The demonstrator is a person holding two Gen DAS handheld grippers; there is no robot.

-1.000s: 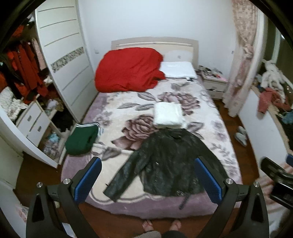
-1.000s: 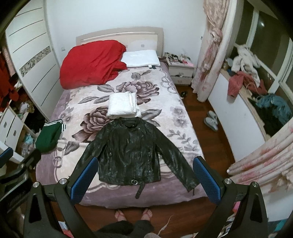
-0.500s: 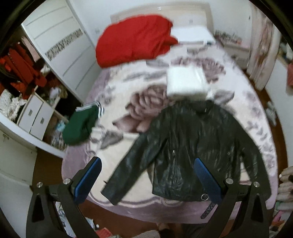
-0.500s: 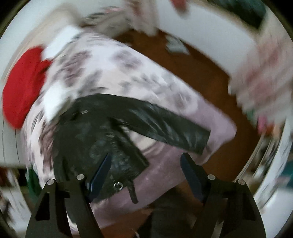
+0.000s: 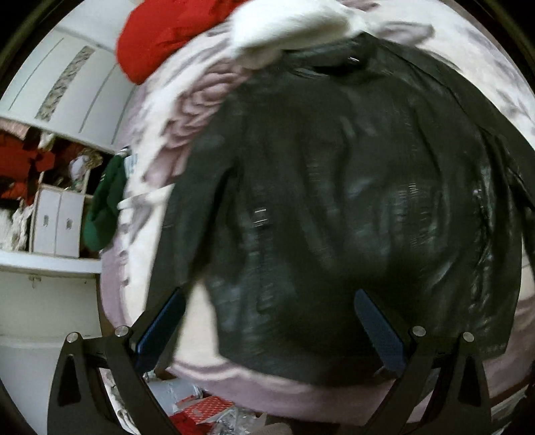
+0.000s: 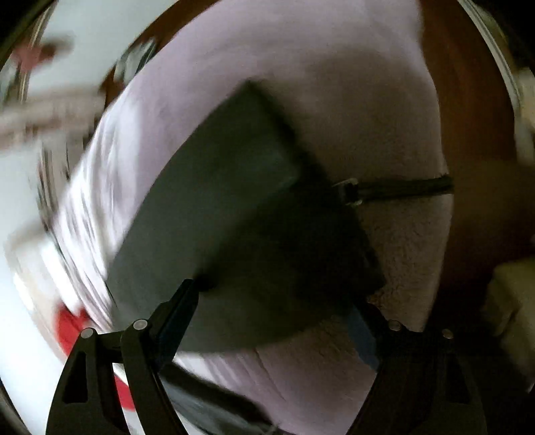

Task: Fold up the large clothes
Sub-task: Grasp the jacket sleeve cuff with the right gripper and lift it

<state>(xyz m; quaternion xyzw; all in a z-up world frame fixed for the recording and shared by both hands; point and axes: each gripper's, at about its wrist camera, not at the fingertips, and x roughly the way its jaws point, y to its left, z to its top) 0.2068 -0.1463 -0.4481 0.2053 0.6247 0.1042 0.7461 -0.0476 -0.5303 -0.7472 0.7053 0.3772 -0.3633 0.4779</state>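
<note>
A black leather jacket (image 5: 351, 200) lies spread flat, front up, on the flowered pink bed blanket (image 5: 157, 254). My left gripper (image 5: 267, 321) is open and empty, close above the jacket's lower hem near its left sleeve. In the right wrist view the jacket's right sleeve and hem corner (image 6: 234, 217) fill the middle, with the belt strap and buckle (image 6: 394, 189) trailing toward the bed edge. My right gripper (image 6: 271, 318) is open and empty, just above that sleeve. Both views are motion-blurred.
A folded white garment (image 5: 294, 26) lies above the jacket's collar, a red quilt (image 5: 167, 36) beyond it. A green garment (image 5: 103, 207) hangs at the bed's left edge beside white wardrobe drawers (image 5: 57, 224). Wooden floor (image 6: 474, 150) borders the blanket (image 6: 384, 100).
Both grippers have dropped from a high view of the whole bed to close over the jacket. The right one swung toward the right sleeve; both stayed open.
</note>
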